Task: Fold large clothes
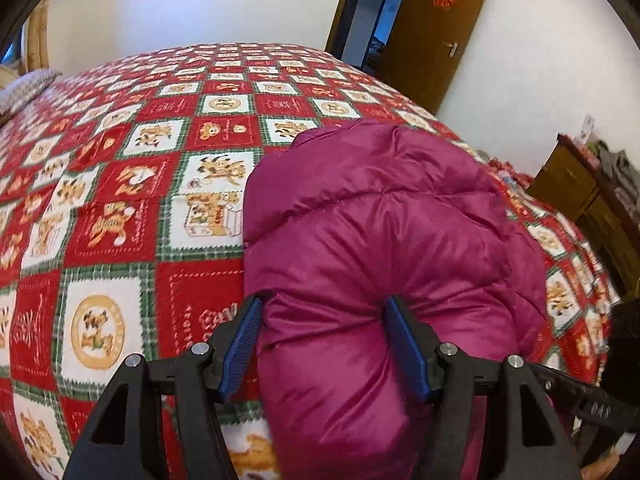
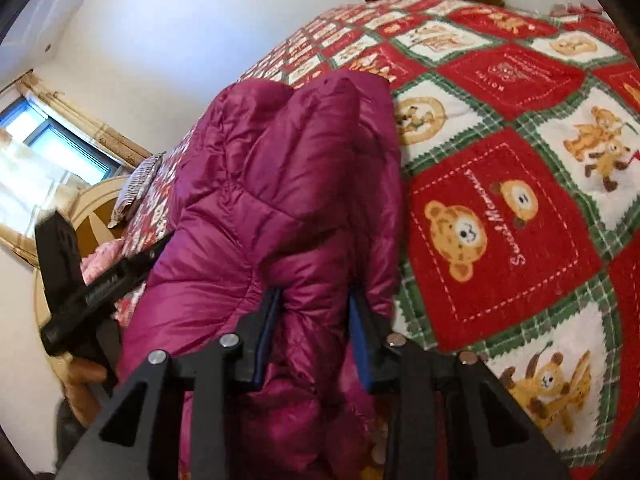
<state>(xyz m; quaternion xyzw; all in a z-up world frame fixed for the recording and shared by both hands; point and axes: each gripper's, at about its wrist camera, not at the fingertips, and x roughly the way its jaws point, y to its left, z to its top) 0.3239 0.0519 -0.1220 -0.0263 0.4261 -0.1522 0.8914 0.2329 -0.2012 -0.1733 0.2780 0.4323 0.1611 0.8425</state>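
A puffy magenta down jacket lies bunched on the bed, its near end raised toward both cameras. In the left wrist view my left gripper has its blue pads pressed into a thick padded roll of the jacket, which bulges out between them. In the right wrist view the same jacket runs away from the camera, and my right gripper pinches a narrower fold of it. The left gripper's black body shows at the jacket's left side, with a hand below it.
A red, white and green patchwork quilt with bear prints covers the bed. A pillow lies by the headboard. A brown door stands open beyond the bed, and a wooden cabinet sits to the right.
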